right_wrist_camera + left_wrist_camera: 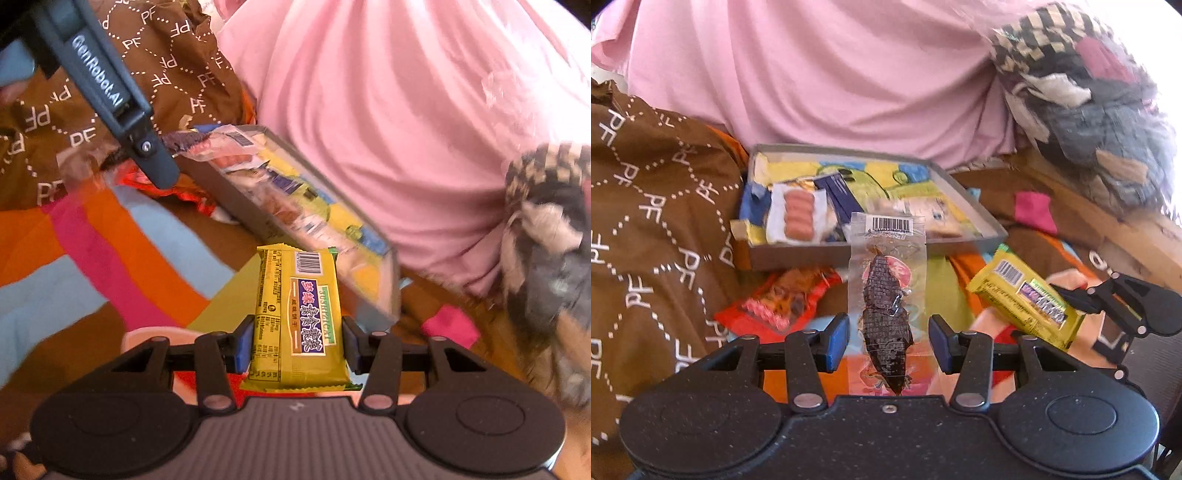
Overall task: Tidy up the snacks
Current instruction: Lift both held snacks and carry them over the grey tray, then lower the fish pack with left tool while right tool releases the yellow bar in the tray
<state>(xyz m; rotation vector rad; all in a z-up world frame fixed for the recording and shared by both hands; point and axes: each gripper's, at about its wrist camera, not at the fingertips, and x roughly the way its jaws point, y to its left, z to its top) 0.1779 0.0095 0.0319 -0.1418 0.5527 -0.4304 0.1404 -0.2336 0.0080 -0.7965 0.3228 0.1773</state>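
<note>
While 2 snacks hang near the far tray (964, 242): left gripper (888, 341) cannot tell, around clear packet (887, 280), limp, slippery; right gripper (297, 341) grasping yellow bar (295, 321), light, crushable, mid-body.

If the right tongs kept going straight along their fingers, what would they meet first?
Probably the grey snack box: the yellow biscuit packet held in the right tongs points its far end at the box's near wall, just ahead. Depth is unclear in this fisheye view, so the packet might pass over the rim.
</note>
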